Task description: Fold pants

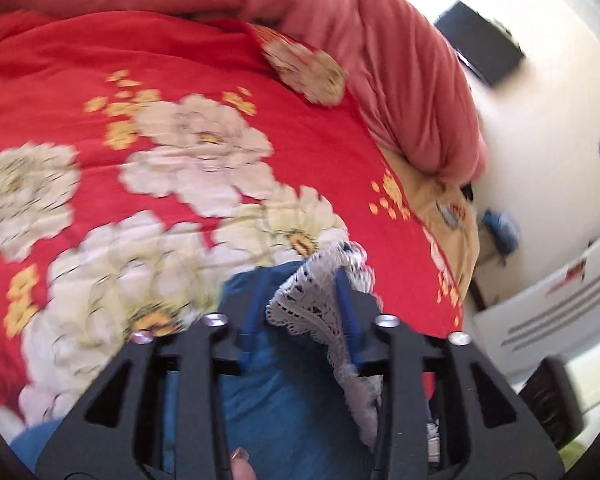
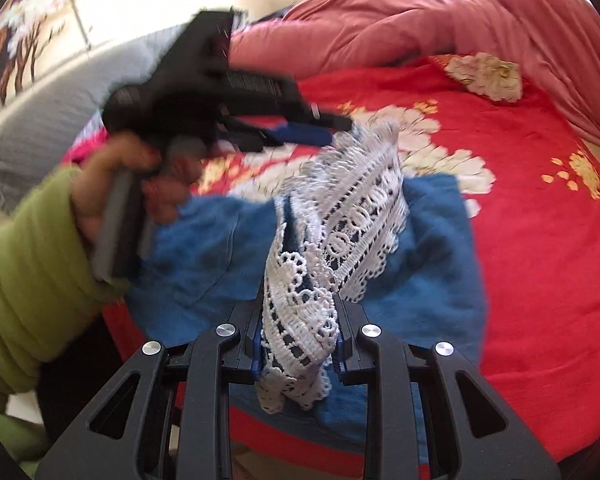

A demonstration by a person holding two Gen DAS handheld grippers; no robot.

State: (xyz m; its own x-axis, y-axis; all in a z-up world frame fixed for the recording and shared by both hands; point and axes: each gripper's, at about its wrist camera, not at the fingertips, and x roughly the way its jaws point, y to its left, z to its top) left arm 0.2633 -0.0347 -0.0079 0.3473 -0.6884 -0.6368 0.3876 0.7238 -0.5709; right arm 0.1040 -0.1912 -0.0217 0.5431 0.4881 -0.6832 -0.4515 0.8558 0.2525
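My right gripper (image 2: pixel 298 332) pinches the white lace hem of the blue pants (image 2: pixel 420 264), which lie on the red floral bedspread (image 2: pixel 540 220) near its front edge. My left gripper (image 1: pixel 300 316) stands partly open, lace lying against one finger only.

So the bed (image 2: pixel 540 184) has a bright red floral cover. Blue pants (image 2: pixel 420 280) with white lace hems lie on it right ahead of the right tongs (image 2: pixel 298 320), and a bunched-up pink duvet (image 2: pixel 420 20) sits well beyond them.
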